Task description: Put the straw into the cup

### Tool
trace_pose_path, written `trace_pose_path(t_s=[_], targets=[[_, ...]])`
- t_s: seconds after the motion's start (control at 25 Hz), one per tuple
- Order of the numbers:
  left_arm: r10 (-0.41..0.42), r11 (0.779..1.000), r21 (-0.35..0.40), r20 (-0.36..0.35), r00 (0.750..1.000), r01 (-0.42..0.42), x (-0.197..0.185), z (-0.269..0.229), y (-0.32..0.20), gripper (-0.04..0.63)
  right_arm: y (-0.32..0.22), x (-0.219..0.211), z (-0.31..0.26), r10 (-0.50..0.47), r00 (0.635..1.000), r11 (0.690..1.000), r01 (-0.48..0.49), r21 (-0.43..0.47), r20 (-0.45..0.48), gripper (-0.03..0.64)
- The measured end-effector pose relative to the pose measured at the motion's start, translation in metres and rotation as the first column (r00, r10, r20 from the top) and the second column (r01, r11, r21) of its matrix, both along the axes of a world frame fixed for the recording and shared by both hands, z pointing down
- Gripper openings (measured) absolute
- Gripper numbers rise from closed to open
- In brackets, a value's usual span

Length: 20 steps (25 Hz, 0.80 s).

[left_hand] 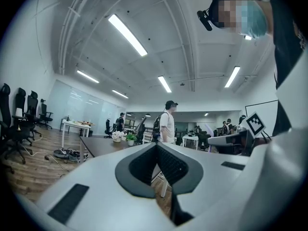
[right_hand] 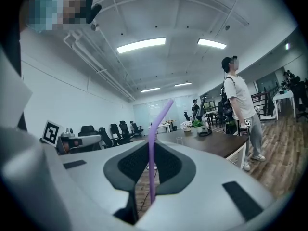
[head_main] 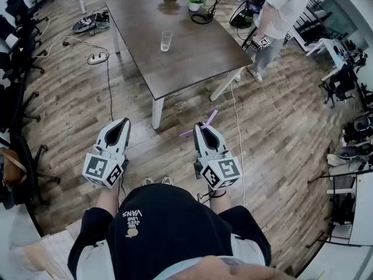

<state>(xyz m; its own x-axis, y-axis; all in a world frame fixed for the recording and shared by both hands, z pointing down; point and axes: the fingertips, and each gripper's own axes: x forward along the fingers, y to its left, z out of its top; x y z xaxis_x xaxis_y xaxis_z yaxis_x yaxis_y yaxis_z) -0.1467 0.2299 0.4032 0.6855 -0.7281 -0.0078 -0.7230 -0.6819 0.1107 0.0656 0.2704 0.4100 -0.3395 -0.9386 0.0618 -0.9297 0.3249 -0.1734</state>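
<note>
Bare wooden floor (head_main: 169, 147) lies open up to the desk (head_main: 198, 63) — only a white cable (head_main: 238, 133) trails across it on the right and a power strip (head_main: 98, 57) on the left. Round the cup (head_main: 166, 41) the desk top is free; potted plants (head_main: 194, 0) crowd the far end, and a person (head_main: 278, 16) stands by its far right corner.

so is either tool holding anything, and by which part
The right tool grips the purple straw on its straight shaft below the bend. The left tool holds nothing.
</note>
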Motion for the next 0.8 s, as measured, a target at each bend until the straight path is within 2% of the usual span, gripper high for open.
trace_pose_path(t_s=[0.4, 0.8], targets=[[0.03, 0.999, -0.011, 0.001, 1.0, -0.03, -0.022, 0.012, -0.005, 0.011, 0.004, -0.019, 0.005, 0.047, 0.999, 0.999, -0.047, -0.002, -0.005, 0.043], [0.023, 0.999, -0.034, -0.002, 1.0, -0.023, -0.007, 0.019, -0.033, 0.011, -0.03, -0.007, 0.004, 0.024, 1.0, 1.0, -0.024, -0.002, -0.019, 0.043]])
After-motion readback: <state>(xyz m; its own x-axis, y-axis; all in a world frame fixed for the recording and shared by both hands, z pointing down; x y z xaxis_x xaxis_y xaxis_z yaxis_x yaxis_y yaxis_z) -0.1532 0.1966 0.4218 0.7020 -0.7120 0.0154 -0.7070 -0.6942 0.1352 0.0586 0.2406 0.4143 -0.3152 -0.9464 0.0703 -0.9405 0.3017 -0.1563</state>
